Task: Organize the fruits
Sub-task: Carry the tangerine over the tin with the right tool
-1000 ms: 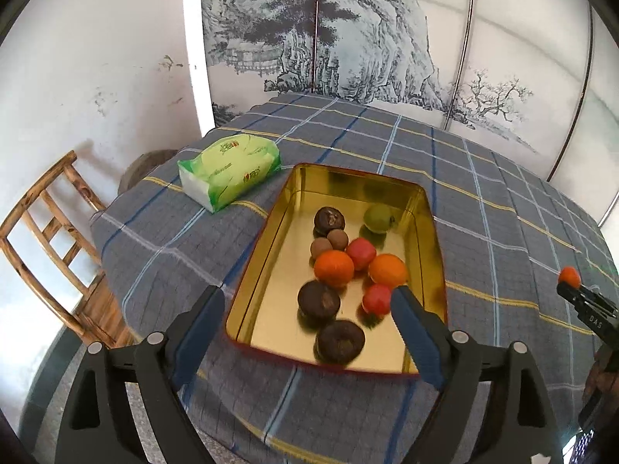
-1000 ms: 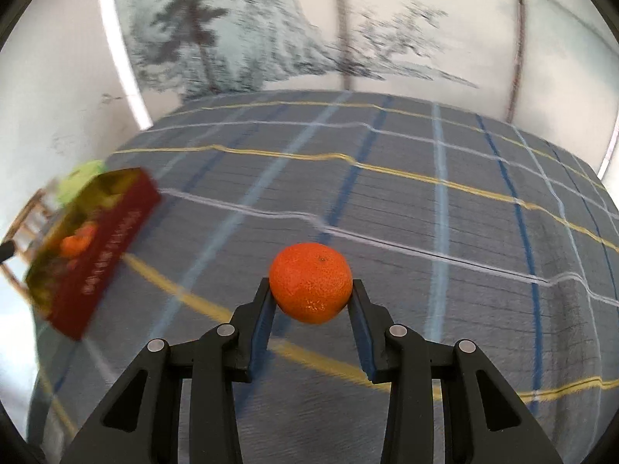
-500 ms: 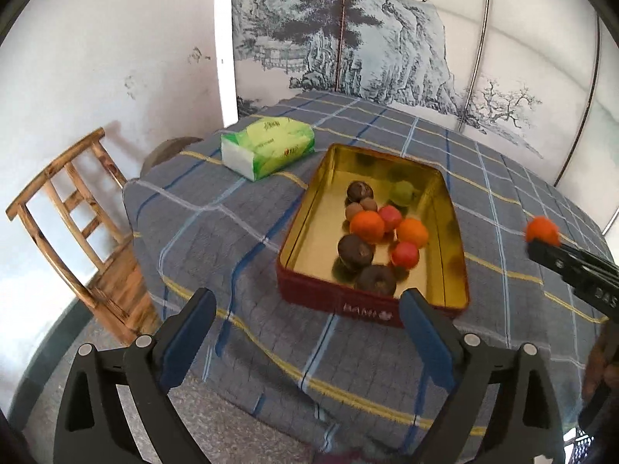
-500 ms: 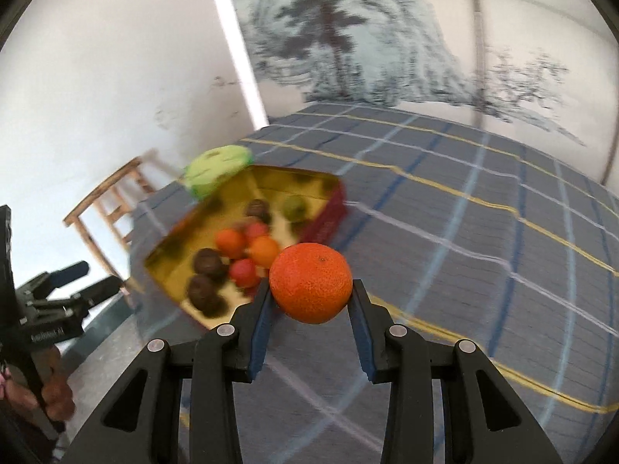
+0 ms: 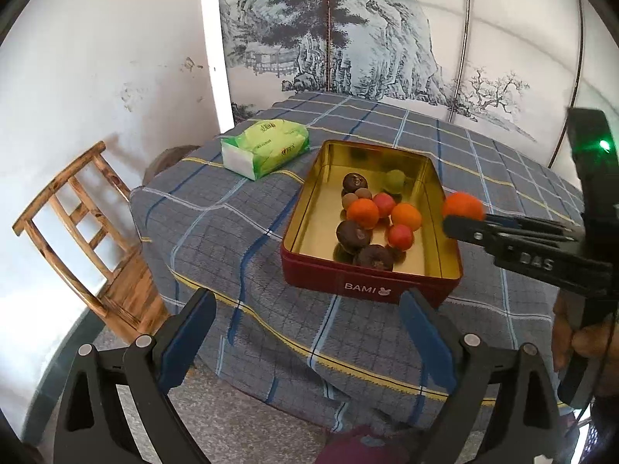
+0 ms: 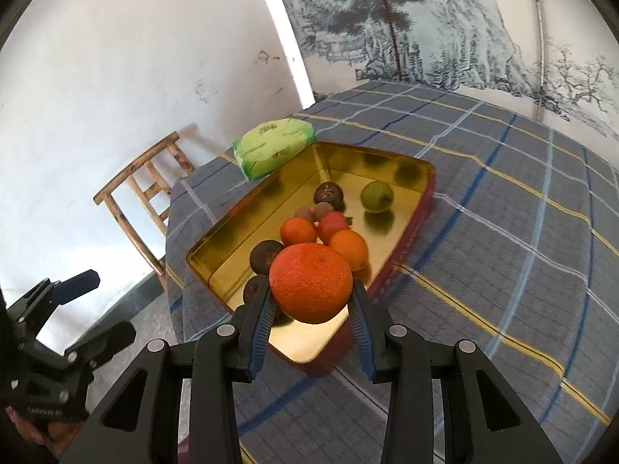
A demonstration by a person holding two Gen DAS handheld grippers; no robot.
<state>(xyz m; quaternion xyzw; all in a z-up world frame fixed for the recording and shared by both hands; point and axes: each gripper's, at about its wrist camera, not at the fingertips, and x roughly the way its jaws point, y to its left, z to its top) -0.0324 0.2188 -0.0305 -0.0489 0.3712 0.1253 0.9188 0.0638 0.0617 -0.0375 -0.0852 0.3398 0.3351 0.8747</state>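
A red tin with a gold inside (image 5: 447,208) (image 6: 216,243) stands on the checked tablecloth and holds several fruits: oranges (image 5: 362,213), red ones (image 5: 400,235), dark brown ones (image 5: 353,233) and a green one (image 5: 394,181) (image 6: 376,196). My right gripper (image 6: 311,301) is shut on an orange mandarin (image 6: 310,288) (image 5: 462,205), held above the tin's near right rim. My left gripper (image 5: 305,332) is open and empty, back from the table edge in front of the tin; it also shows in the right wrist view (image 6: 89,305).
A green tissue pack (image 5: 267,147) (image 6: 272,147) lies on the cloth left of the tin. A wooden chair (image 5: 81,232) (image 6: 143,189) stands by the table's left side. A painted screen (image 5: 348,31) rises behind the table.
My right gripper has swung with the mandarin from the open cloth over to the tin. My left gripper has pulled back and up from the tin, staying open.
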